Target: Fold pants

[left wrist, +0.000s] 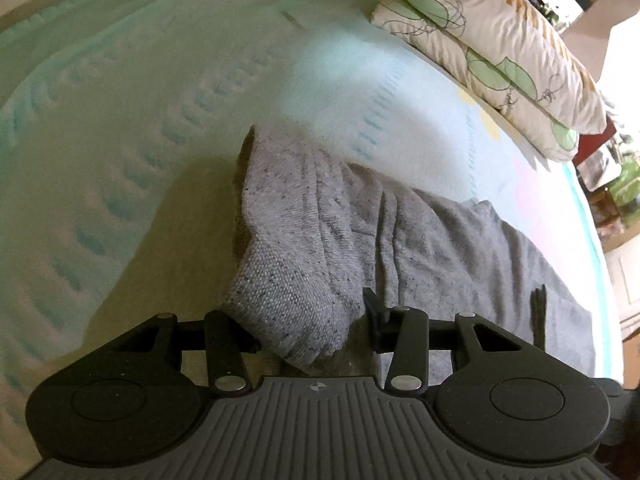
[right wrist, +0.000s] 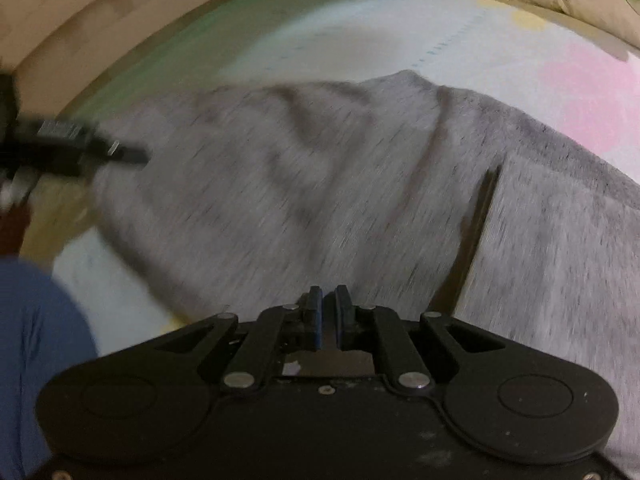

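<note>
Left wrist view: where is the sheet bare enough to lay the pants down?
Bare sheet runs wide to the left of the gray pants and beyond them, up to the pillows. The right side is crowded: the pants spread there, leaving only a thin strip at the bed's edge.

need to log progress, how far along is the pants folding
Early to middle. Done: part of the grey pants is already lifted off the bedsheet. In hand: the left gripper holds a bunched end; the right gripper looks nearly closed over the fabric. Left: laying the fold flat and smoothing creases.
</note>
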`<state>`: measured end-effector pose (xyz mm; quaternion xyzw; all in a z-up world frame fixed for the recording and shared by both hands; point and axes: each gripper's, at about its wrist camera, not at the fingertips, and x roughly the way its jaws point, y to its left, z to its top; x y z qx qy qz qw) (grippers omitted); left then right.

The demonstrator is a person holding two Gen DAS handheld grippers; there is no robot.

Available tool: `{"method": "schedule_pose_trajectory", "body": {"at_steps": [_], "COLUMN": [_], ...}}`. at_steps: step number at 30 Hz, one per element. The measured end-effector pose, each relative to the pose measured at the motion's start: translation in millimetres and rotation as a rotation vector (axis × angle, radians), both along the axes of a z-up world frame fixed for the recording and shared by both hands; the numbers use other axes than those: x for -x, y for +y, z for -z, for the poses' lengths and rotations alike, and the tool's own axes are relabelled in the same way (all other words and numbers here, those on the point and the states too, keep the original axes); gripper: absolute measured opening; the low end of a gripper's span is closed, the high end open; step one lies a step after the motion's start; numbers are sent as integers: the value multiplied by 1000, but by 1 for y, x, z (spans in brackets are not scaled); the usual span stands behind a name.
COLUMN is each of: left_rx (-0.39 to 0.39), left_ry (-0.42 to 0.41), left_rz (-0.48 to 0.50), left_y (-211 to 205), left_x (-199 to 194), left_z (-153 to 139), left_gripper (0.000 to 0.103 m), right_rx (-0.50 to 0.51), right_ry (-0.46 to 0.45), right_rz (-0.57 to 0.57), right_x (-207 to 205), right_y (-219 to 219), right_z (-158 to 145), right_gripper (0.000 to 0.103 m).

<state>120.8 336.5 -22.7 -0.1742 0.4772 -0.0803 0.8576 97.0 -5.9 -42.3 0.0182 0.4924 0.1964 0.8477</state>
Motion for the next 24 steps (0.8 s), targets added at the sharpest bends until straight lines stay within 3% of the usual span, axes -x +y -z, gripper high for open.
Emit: {"method": "schedule_pose_trajectory", "body": {"at_steps": [2,9,19,24], "left_rx": [-17,-1,-90,-128], "left_ry": [-17,-127,-246,-254], "left_rz": [6,17,141,182], "left_y": [-5,-24,-102,-127], "left_x": [2,11,11,10], "left_z": [-4,-29,-41,-35], "left_gripper": [43,42,43,43], "right_rx": [-31,-205,-416,-408], "right_ry": [17,-52,-12,49], "right_rz": [-9,41,142,88], "right_x": [-2,-42,-90,-117], "right_y": [4,20,0,8], "right_z": [-10,-51,-74,-83], "right_gripper": [10,16,60,66]}}
